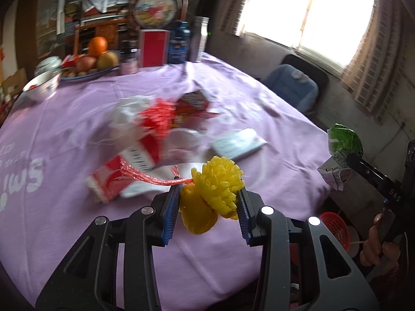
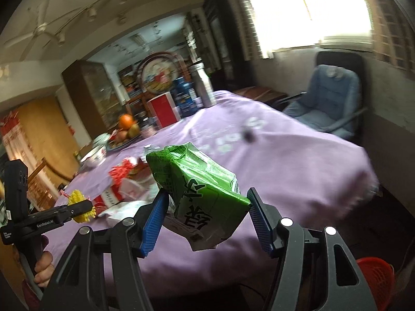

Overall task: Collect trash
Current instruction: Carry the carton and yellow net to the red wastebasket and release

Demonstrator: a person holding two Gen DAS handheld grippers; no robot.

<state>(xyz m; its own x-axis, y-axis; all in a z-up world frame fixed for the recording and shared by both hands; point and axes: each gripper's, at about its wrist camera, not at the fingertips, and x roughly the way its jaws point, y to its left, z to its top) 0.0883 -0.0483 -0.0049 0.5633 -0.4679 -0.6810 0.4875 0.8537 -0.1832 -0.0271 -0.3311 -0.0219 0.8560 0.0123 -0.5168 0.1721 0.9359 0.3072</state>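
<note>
My left gripper (image 1: 208, 207) is shut on a yellow foam fruit net (image 1: 215, 189), held above the purple tablecloth (image 1: 77, 220) near the table's front edge. A red plastic strip (image 1: 147, 177) trails from the left finger. My right gripper (image 2: 205, 220) is shut on a crumpled green drink carton (image 2: 199, 191), held off the table's right edge; it also shows in the left wrist view (image 1: 342, 153). More trash lies mid-table: a red foam net (image 1: 155, 119), a red-and-white cigarette pack (image 1: 124, 173), a white packet (image 1: 238, 143) and a red wrapper (image 1: 194, 103).
A fruit plate (image 1: 88, 73), white bowl (image 1: 41, 85), red box (image 1: 153, 48), jars and a bottle (image 1: 198, 39) stand at the table's far side. A red basket (image 1: 334, 228) sits on the floor at the right. A blue chair (image 1: 293, 85) stands by the window.
</note>
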